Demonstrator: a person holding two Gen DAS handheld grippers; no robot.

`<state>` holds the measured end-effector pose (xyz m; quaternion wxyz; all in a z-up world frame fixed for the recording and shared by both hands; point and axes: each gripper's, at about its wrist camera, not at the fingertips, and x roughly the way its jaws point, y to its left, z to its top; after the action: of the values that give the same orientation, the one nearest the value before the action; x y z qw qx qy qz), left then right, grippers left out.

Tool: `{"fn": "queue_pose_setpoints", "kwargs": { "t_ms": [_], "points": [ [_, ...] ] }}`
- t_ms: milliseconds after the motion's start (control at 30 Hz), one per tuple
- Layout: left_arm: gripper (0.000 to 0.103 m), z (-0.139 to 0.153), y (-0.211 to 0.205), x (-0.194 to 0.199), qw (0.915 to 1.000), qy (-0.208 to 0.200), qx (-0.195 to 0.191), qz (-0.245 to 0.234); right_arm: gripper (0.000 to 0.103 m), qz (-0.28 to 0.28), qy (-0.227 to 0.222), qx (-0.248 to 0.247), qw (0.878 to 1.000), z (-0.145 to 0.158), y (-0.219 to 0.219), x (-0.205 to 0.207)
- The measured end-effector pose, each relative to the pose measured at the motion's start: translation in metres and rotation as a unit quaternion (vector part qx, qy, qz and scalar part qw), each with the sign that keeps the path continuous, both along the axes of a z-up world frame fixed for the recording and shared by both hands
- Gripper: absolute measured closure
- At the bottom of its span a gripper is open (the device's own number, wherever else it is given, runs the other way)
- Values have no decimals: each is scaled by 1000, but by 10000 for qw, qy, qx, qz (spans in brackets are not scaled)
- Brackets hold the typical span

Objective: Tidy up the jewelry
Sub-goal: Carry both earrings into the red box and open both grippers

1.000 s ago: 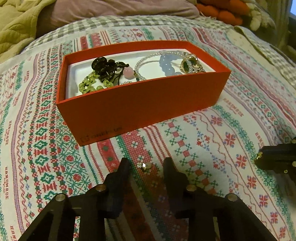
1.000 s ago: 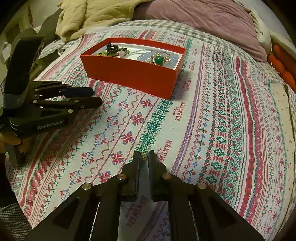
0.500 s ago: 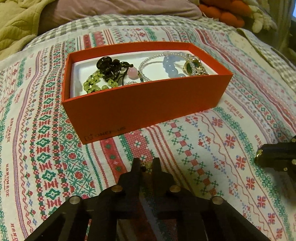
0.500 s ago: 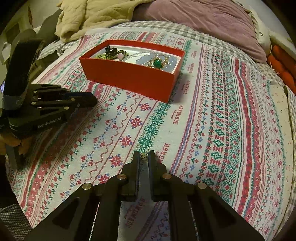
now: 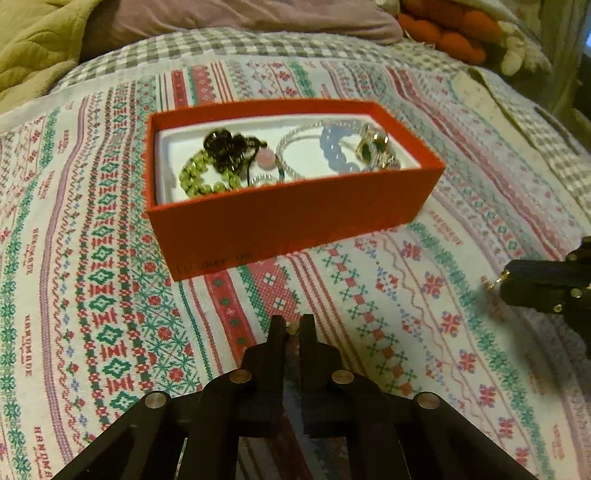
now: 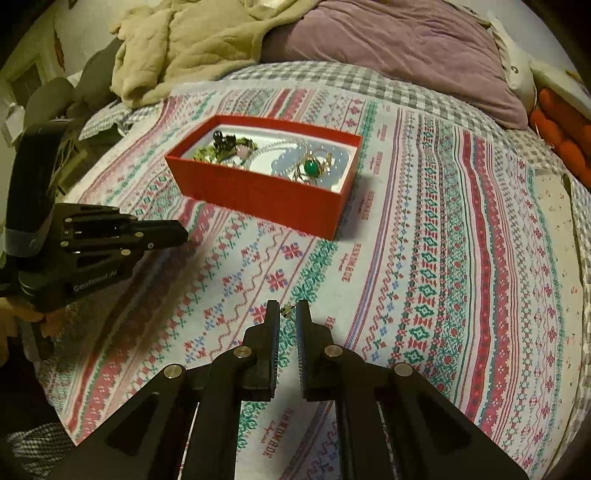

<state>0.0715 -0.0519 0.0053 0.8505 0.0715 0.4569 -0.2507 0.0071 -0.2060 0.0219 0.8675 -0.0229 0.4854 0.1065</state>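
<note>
A red open box (image 5: 288, 225) sits on the embroidered cloth, also shown in the right wrist view (image 6: 258, 194). Inside lie a green bead bracelet (image 5: 201, 181), a dark flower piece (image 5: 225, 149), a pearl bracelet (image 5: 291, 144), a blue bead bracelet (image 5: 334, 151) and a green-stone ring (image 6: 312, 168). My left gripper (image 5: 292, 325) hovers in front of the box, shut on a small gold earring (image 5: 293, 328). Further right, my right gripper (image 6: 288, 308) is shut on a second small gold earring (image 6: 286, 312). Each gripper appears in the other's view: left (image 6: 183, 234), right (image 5: 504, 282).
The patterned cloth (image 6: 424, 258) covers a bed with a grey checked sheet (image 6: 332, 79). A beige blanket (image 6: 177, 44) and a purple pillow (image 6: 399, 44) lie behind the box. An orange plush (image 5: 443, 33) rests at the far right.
The left jaws closed on the small gold earring that lay between them. Both grippers then rose off the cloth, each with its earring; the box now looks farther below.
</note>
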Motion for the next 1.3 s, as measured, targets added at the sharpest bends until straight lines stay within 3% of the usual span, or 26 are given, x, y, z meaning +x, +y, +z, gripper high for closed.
{"fn": "queue_pose_setpoints", "kwargs": {
  "t_ms": [433,867,1300],
  "points": [
    [101,34,13,8,9987,-25,-472,168,94,22,-149,220,9996,25,9,15],
    [101,52,15,15,9973,-144,-653,292,94,-71,-350,453,9983,46,24,55],
    [101,49,18,27,9966,-76,-724,399,94,-219,-138,846,9961,20,34,113]
  ]
}}
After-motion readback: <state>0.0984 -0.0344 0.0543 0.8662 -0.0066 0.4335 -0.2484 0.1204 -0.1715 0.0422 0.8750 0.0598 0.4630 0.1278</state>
